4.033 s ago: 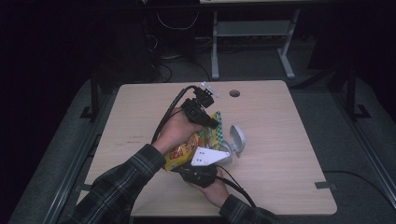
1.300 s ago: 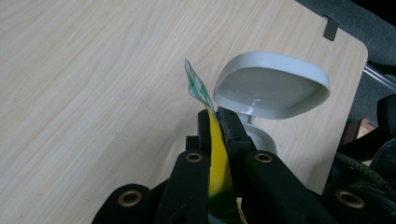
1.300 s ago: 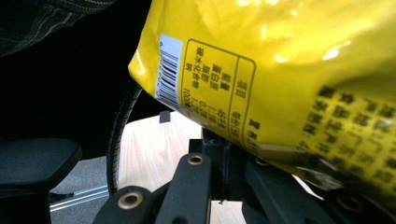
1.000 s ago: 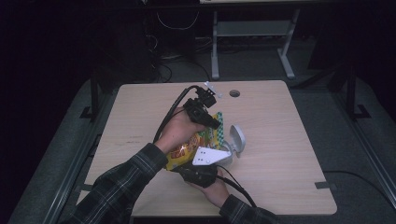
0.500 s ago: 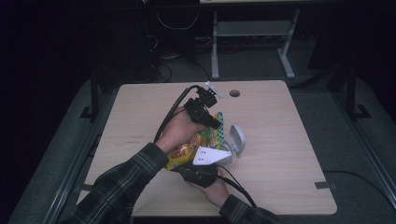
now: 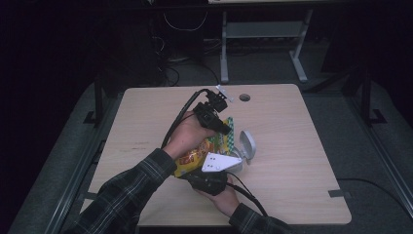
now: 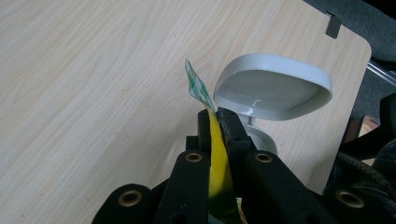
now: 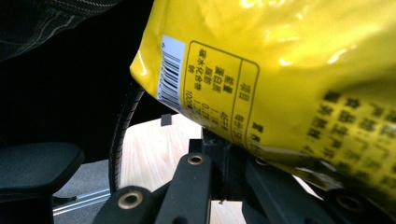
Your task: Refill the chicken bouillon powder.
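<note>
Left tongs (image 7: 217, 119): I see them clamped on yellow snack bag (image 6: 207, 146) edge | right tongs (image 8: 224, 154): clamped on bag's lower edge | white lidded container (image 6: 246, 146) just beside, mid-desk (image 6: 302, 161).

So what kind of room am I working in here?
Likely a lab or recording workspace, not a home: a plain wooden table with a cable hole, dark carpet, a bare metal desk frame and loose cables behind it.
</note>
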A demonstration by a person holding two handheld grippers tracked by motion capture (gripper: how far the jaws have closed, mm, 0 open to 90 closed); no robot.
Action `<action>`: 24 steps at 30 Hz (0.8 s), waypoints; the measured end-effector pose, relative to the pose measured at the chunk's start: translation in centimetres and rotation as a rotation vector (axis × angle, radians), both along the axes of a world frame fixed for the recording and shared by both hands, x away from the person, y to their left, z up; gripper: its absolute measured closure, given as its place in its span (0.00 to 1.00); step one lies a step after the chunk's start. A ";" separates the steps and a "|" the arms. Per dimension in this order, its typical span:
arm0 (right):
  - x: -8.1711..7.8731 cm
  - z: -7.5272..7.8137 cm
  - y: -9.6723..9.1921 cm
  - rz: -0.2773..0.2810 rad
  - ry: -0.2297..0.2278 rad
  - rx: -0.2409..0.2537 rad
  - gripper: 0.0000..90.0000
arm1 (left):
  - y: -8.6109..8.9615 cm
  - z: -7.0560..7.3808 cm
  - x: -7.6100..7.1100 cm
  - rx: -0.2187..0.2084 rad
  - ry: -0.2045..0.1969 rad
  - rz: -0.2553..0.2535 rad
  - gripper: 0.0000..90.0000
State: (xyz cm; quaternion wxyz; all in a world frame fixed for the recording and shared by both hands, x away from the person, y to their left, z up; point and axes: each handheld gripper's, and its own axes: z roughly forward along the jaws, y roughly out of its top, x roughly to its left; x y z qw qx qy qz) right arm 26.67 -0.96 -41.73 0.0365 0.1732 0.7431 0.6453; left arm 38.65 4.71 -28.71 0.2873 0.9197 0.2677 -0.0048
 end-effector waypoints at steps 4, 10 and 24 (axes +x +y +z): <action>0.0 0.0 0.0 0.000 0.001 0.000 1.00 | 0.0 0.0 0.0 0.003 -0.001 -0.003 1.00; 0.0 0.0 0.0 -0.001 0.003 0.003 1.00 | -0.1 0.0 0.0 0.005 -0.001 -0.002 1.00; 0.0 0.0 -0.1 -0.003 0.004 0.004 1.00 | -0.3 -0.1 0.1 0.006 0.005 -0.003 1.00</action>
